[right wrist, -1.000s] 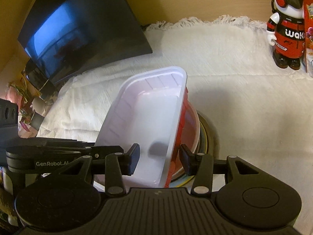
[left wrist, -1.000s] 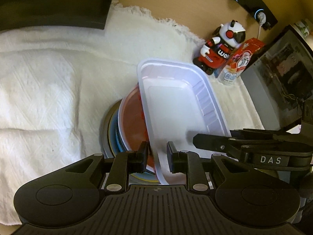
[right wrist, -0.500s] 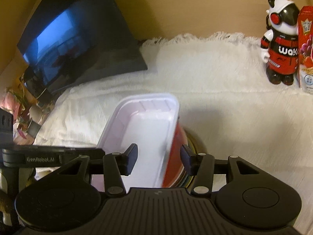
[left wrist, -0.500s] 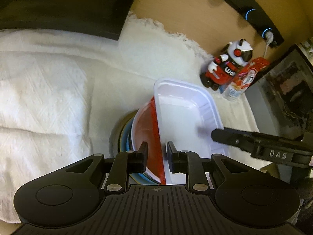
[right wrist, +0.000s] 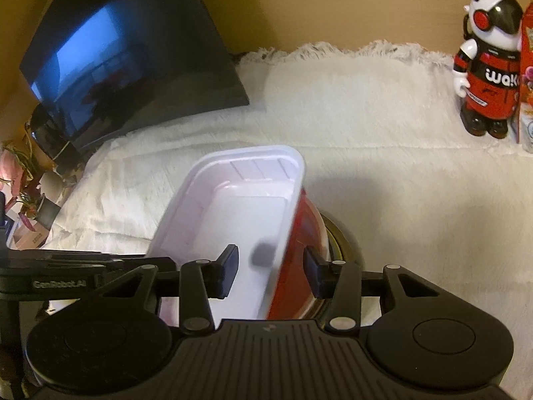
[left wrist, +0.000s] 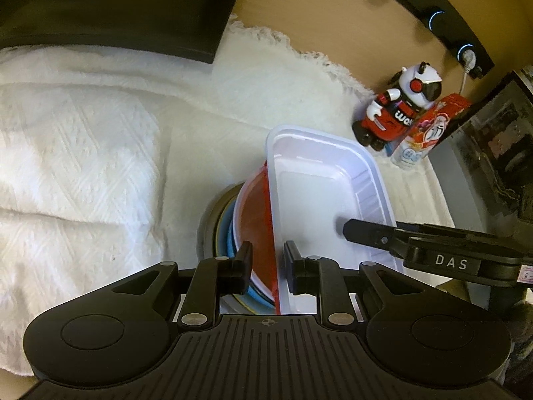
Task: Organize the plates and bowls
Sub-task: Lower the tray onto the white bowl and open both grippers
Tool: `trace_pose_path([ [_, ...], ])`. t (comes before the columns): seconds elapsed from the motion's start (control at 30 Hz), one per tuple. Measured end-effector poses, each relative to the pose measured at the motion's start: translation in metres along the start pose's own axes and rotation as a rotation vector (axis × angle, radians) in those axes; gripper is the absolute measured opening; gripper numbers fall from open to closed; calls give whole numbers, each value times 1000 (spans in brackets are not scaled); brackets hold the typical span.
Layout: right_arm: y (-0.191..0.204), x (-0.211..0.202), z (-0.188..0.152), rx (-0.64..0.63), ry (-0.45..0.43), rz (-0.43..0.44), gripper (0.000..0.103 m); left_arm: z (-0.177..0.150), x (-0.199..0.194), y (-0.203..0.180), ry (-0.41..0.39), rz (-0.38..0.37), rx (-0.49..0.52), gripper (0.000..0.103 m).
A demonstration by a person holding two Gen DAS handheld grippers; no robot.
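— Two hand-held grippers in view. What do we record for the left hand-held gripper [left wrist: 266, 263]?

— We find its jaws parted, straddling the near long rim of the white tray [left wrist: 313, 196] and the edge of the red bowl [left wrist: 258, 206] under it. The fingers stand clear of both rims; nothing is clamped.

— And the right hand-held gripper [right wrist: 271, 266]?

— Its jaws are likewise spread, one inside the white tray, one outside at the red bowl's wall. We see a gap on both sides. In the left wrist view its finger reaches in from 3 o'clock.

— Where does the tray sit?

— On the red bowl, tilted, atop a stack of plates [left wrist: 221, 230] with blue, yellow and dark rims. The stack rests on a white cloth [left wrist: 83, 166] over the worktop.

— Surroundings?

— From the left wrist view, a toy robot figure [left wrist: 396, 106] stands at 1 o'clock of the stack, a red carton [left wrist: 429, 126] touching its side. A dark screen [right wrist: 126, 53] lies at 11 o'clock in the right wrist view.
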State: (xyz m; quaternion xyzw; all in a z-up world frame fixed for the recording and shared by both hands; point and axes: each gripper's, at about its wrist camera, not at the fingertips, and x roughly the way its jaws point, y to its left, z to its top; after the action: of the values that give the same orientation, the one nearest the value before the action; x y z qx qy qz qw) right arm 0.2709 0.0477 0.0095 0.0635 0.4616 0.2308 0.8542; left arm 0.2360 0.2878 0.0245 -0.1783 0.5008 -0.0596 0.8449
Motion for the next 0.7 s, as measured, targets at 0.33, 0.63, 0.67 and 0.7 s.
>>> trace_pose_path([
  [0.33, 8, -10, -11, 33, -54, -94, 43, -5, -15, 11, -27, -25, 4, 22],
  [0.63, 28, -8, 3, -4, -82, -187, 41, 6, -2, 4, 15, -128, 43, 22],
  [0.67, 32, -6, 5, -16, -81, -198, 41, 7, 0, 3, 17, -126, 49, 21],
  [0.7, 34, -5, 7, -30, -86, -221, 41, 9, 3, 1, 20, -128, 58, 21],
])
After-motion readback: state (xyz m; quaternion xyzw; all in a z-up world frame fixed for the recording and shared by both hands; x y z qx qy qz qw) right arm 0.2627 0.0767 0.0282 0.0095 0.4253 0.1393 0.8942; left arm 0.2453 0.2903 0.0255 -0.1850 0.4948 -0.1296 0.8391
